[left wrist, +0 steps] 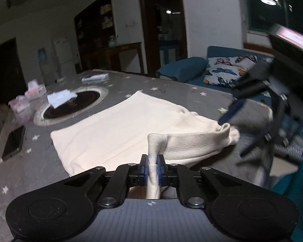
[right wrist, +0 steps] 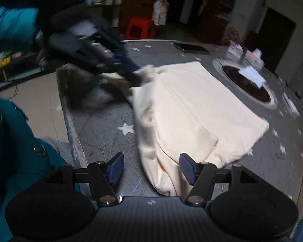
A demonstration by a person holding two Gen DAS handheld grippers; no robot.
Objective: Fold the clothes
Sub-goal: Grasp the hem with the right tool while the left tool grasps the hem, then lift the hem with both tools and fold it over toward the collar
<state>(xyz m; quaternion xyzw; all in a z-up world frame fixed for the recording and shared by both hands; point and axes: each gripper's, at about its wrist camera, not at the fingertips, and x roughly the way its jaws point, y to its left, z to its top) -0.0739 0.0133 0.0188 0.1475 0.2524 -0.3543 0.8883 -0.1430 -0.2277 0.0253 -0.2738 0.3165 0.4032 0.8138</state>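
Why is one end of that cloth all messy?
The cream-coloured fleece garment lies flat at its far end, but the near edge is bunched and lifted, because the left tongs pinch a fold there.

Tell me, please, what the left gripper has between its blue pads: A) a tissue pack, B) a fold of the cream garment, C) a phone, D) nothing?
B: in the left wrist view the left gripper is shut on a pinched fold of the cream garment.
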